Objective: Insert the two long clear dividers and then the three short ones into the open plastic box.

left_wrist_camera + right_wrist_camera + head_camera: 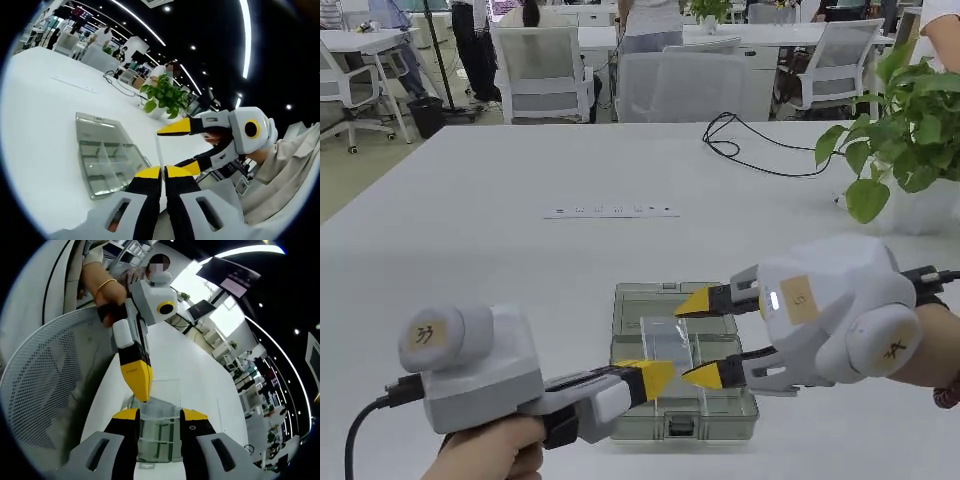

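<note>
Near the tabletop's (500, 260) front edge, the left gripper (658, 376) pinched a clear divider (666, 343) over the box (740, 404); the right gripper (703, 338) was spread.

The left gripper (655, 376) hides a near corner of the plastic box (642, 300); the clear divider (668, 345) is faint in outline.

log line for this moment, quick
left gripper shut on clear divider | right gripper open around it | divider above open plastic box
</note>
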